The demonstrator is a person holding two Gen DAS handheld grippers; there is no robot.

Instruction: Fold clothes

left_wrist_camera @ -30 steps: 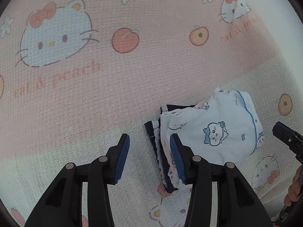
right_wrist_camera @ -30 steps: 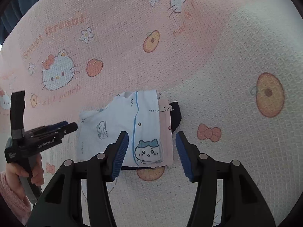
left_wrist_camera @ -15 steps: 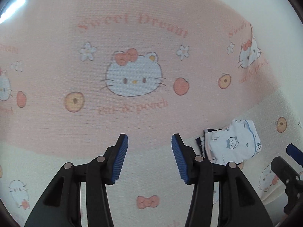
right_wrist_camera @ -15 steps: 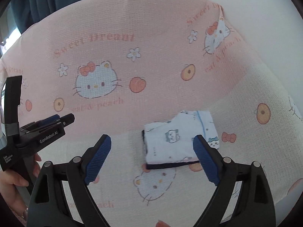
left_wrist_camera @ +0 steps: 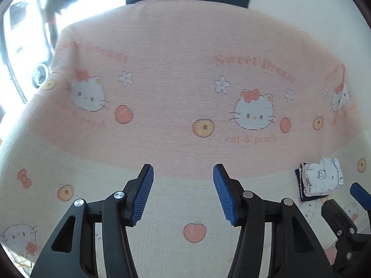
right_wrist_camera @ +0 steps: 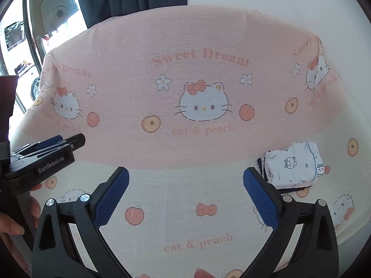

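My left gripper (left_wrist_camera: 183,193) points down at a slant, its jaws opening, nothing between the blue pads (left_wrist_camera: 142,193). My right gripper (right_wrist_camera: 185,198) is angled down likewise, jaws opening wide and empty. In the right wrist view the left gripper appears at the left edge, with the hand (right_wrist_camera: 14,220) around its handle below.

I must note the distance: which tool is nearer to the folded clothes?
Right. The folded clothes lie just beside the right tool, past its right finger. The left tool is farther to their left. Both are opening, empty.
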